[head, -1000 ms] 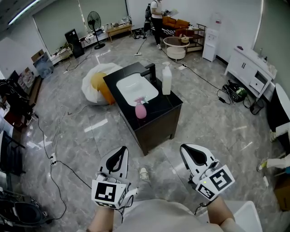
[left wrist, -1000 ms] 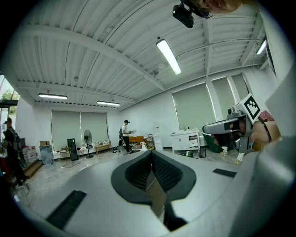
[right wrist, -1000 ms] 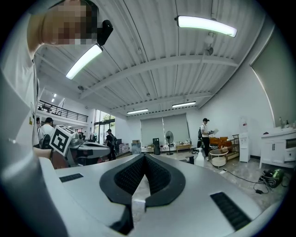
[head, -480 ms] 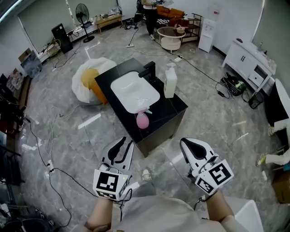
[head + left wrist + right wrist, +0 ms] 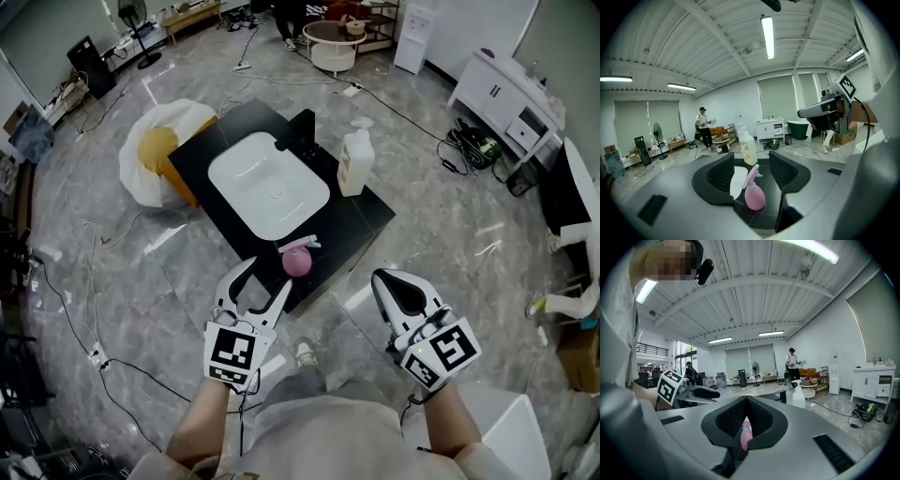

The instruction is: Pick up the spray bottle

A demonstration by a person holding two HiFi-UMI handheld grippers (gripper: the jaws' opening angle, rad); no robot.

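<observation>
A pink spray bottle [image 5: 298, 259] stands upright at the near edge of a black sink counter [image 5: 349, 221]. My left gripper [image 5: 267, 275] is just short of that edge, and its jaws are opening. The bottle [image 5: 753, 194] shows straight ahead through the gap of the left gripper [image 5: 752, 164], a little beyond the fingertips, with nothing between them. My right gripper [image 5: 380, 279] hangs to the right over the floor, its tips together and empty. In the right gripper view the bottle [image 5: 746, 437] shows only as a pink strip behind the shut jaws of the right gripper [image 5: 746, 400].
The counter holds a white basin [image 5: 269, 183], a black faucet [image 5: 302, 136] and a white pump bottle [image 5: 356, 159]. A white and yellow bag [image 5: 159, 155] lies behind it on the floor. Cables cross the grey floor. A person [image 5: 703, 126] stands far back by a round table [image 5: 337, 33].
Both grippers and my head have come closer to the counter. The left gripper's jaws have gone from shut to wide apart. The right gripper's jaws stay together.
</observation>
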